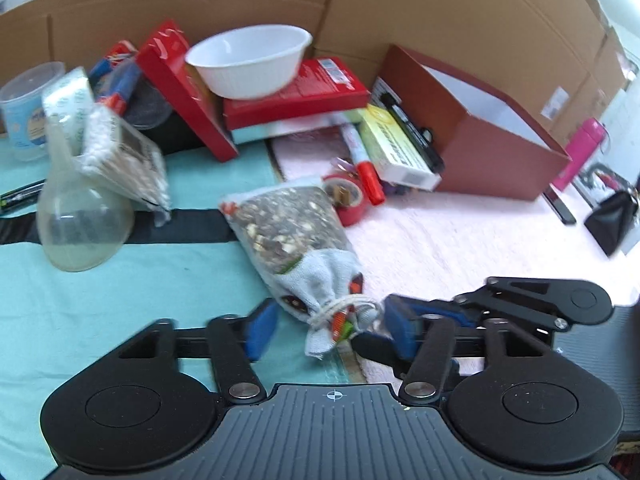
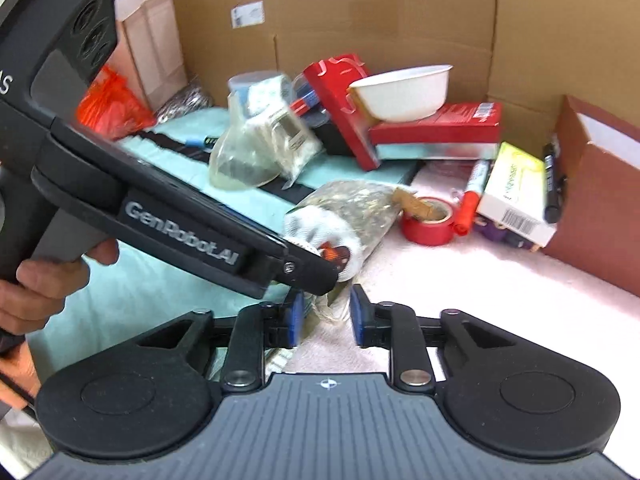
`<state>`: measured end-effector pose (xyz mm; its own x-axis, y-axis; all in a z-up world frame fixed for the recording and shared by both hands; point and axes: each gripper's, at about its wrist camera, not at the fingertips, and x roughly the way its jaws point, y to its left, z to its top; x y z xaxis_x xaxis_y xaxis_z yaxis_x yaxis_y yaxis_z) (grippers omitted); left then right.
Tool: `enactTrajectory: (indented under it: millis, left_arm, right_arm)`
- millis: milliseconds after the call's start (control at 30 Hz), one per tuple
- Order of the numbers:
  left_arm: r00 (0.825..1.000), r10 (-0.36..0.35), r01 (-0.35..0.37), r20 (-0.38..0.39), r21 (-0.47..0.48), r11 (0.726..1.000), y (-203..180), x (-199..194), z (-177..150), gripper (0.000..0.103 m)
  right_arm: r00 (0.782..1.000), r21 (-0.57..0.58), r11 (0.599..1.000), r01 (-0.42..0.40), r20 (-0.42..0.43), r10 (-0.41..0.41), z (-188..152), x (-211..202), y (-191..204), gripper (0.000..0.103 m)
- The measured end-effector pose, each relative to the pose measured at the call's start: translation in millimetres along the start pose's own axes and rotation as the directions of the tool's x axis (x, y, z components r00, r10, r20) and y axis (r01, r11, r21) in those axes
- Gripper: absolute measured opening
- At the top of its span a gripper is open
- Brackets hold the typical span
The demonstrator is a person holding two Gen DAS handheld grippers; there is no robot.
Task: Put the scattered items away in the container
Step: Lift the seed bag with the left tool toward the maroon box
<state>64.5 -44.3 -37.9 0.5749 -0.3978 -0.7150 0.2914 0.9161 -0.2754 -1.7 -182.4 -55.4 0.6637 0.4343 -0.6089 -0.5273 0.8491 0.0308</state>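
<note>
Two grippers are seen closing in on one bag of mixed seeds/nuts (image 1: 288,224), which is used as the landmark below. The left gripper (image 1: 324,330) is spread wide, blue pads either side of the bag's tied neck, nothing pinched. The right gripper (image 2: 323,318) is likewise parted, its pads flanking the crumpled clear end of the bag w/o a visible grip; contact can't be confirmed. In the right wrist view the left tool's body crosses in front of the bag, "GenRobot.AI" being readable on its side, and a hand (image 2: 44,292) is wrapped round its handle.

The bag is clear plastic, filled w/ brown and pale bits, its near end covered by a grey-white cloth tied w/ string; an orange-red patch shows there. It lies on its side where a teal cloth (image 1: 100,300) meets a pale pink towel (image 1: 460,240).

Just behind the bag a red tape roll (image 1: 348,196) and a red-capped marker (image 1: 366,168) are seen, then a yellow-green carton w/ barcode (image 1: 396,148) and a black marker (image 1: 416,132); the print is too blurred to read. Right of those stands the container, an open red-brown box w/ white lining (image 1: 492,160). Left of the bag a clear flask (image 1: 80,220) stands. Further back a white bowl (image 1: 248,60) rests on red boxes (image 1: 296,96), text illegible. Cardboard walls (image 1: 440,8) close off the rear.
</note>
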Motion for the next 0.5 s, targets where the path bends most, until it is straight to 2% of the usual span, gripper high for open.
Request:
enactTrajectory:
  millis: [67, 167, 400, 500]
  left_arm:
    - [0.999, 0.025, -0.025, 0.023, -0.009, 1.0, 4.8, -4.3, 3.5, 0.084]
    - [0.999, 0.035, -0.034, 0.041, -0.02, 0.999, 10.5, -2.1, 12.9, 0.09]
    - [1.0, 0.02, -0.02, 0.004, 0.013, 1.0, 10.0, 25.0, 30.6, 0.089]
    - [1.0, -0.013, 0.013, -0.012, -0.004, 1.0, 15.1, 32.5, 35.6, 0.086]
  right_arm:
    - [1.0, -0.008, 1.0, 0.015, 0.026, -0.014, 1.2, -1.2, 3.0, 0.067]
    - [0.999, -0.016, 1.0, 0.006, 0.038, -0.005, 5.6, 4.4, 6.2, 0.072]
    - [0.999, 0.003, 0.999, 0.035, 0.03, -0.036, 19.2, 30.7, 6.8, 0.074]
    - [0.998, 0.014, 0.998, 0.058, 0.021, -0.058, 22.3, 41.2, 5.7, 0.074]
